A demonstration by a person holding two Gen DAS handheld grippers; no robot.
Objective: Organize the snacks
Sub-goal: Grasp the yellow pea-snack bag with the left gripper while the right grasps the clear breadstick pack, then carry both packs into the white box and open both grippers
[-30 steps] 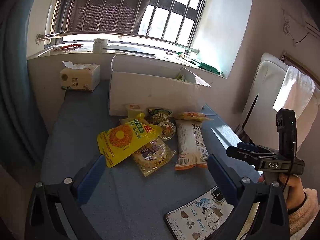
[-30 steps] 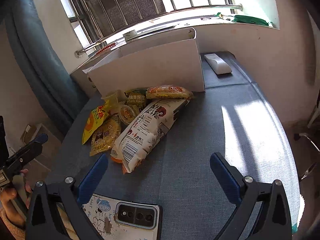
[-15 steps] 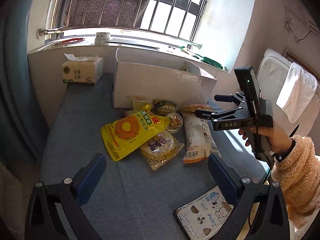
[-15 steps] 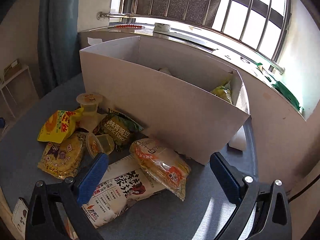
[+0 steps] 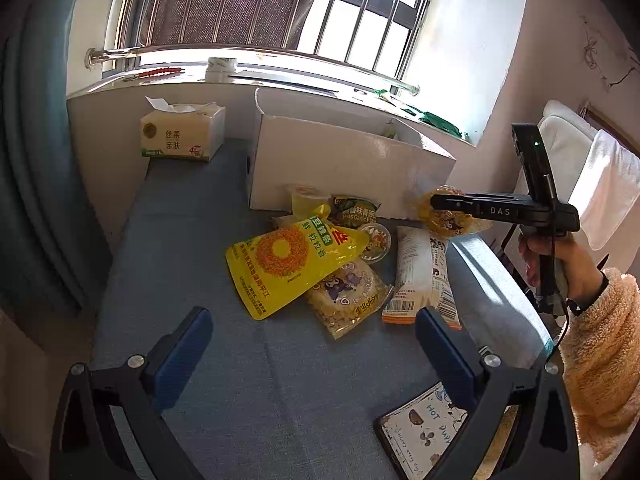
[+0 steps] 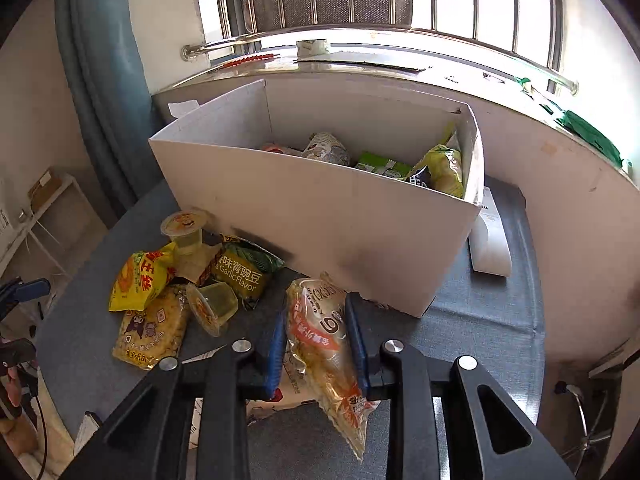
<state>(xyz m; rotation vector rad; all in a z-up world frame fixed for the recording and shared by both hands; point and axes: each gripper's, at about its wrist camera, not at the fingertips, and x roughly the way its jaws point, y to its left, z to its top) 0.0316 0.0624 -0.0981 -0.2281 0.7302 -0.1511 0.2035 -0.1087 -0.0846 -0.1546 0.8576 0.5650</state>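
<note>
While pinched between the right claw (image 6: 316,344) pads, apparently lifted: noodle packet (image 6: 324,344).

The left tongs (image 5: 312,344) are showing black frames, blue pads and silver screws. The right tongs (image 5: 434,202), black and stamped "DAS", are trailing a black cable behind; the right hand (image 5: 560,264) gripping them is wearing a fuzzy peach sleeve.
</note>
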